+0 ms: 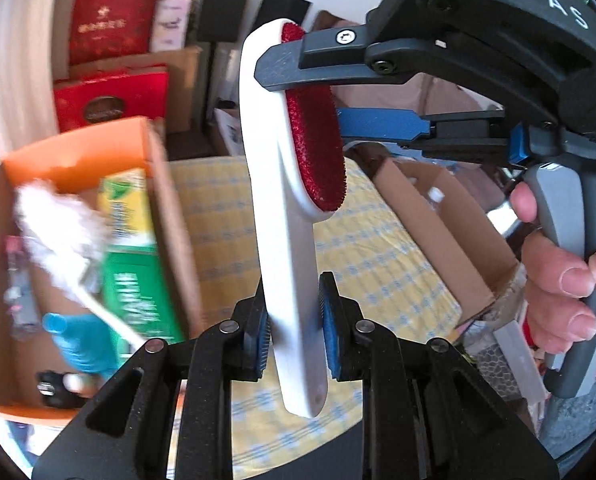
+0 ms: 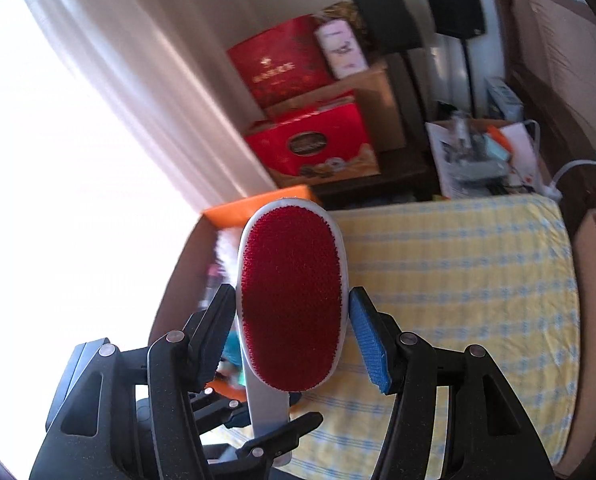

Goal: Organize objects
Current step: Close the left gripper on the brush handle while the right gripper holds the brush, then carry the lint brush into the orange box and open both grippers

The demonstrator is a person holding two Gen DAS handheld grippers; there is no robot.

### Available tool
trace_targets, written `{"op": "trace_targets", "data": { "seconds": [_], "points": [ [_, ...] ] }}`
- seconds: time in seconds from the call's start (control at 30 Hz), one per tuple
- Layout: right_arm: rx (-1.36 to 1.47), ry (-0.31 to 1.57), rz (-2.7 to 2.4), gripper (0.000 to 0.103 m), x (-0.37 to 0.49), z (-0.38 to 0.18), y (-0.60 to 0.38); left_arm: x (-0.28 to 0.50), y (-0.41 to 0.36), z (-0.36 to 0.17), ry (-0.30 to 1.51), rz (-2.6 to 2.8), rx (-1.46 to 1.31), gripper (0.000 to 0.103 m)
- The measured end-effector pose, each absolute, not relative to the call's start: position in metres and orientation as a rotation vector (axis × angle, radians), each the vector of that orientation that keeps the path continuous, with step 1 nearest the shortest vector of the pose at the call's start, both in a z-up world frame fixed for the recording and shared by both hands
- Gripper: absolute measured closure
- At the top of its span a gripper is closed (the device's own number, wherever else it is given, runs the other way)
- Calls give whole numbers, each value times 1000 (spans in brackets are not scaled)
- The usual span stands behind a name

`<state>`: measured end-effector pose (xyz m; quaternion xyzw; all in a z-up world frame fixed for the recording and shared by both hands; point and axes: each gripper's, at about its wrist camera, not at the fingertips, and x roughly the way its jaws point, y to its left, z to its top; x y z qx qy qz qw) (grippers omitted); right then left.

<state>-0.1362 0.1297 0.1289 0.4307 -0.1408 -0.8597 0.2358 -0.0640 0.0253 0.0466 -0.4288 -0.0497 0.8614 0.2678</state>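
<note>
I have the lint brush (image 1: 294, 216) up in the air between both tools, over the yellow checked bed cover (image 1: 381, 264). My left hand-held gripper (image 1: 294, 320) is closed tight on the white handle, low down near its end, pads pressing on both flat sides. My right hand-held gripper (image 2: 294, 320) sits around the red bristle head (image 2: 292, 300), jaws roughly half spread; from its own camera the right pad looks just clear of the rim, the left one touching or nearly so, so I can't say it is really bearing on it. I judge this to be a handover: the brush passing to the left tool.

Next I'd let the right tool back away from the head without dragging the bristles, then swing the brush left toward the orange-rimmed cardboard box (image 1: 154, 216), where a white brush (image 1: 58, 224), a green packet (image 1: 134, 264) and a blue bottle (image 1: 82, 340) already lie.
</note>
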Motion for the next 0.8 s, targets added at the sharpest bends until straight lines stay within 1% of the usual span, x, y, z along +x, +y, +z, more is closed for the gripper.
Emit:
{"op": "trace_targets", "data": {
  "seconds": [0.03, 0.4, 0.6, 0.8],
  "points": [
    [1181, -385, -2347, 43, -140, 130, 122, -69, 25, 46, -137, 2332, -1159, 83],
    [1201, -346, -2219, 43, -175, 131, 21, -86, -77, 55, -184, 2456, -1206, 83],
    [1241, -347, -2164, 43, -189, 113, -17, -97, -116, 40, -221, 2488, -1280, 83],
    [1302, -356, -2123, 43, -203, 87, -39, -104, -137, 19, -237, 2483, -1356, 83]
  ]
}}
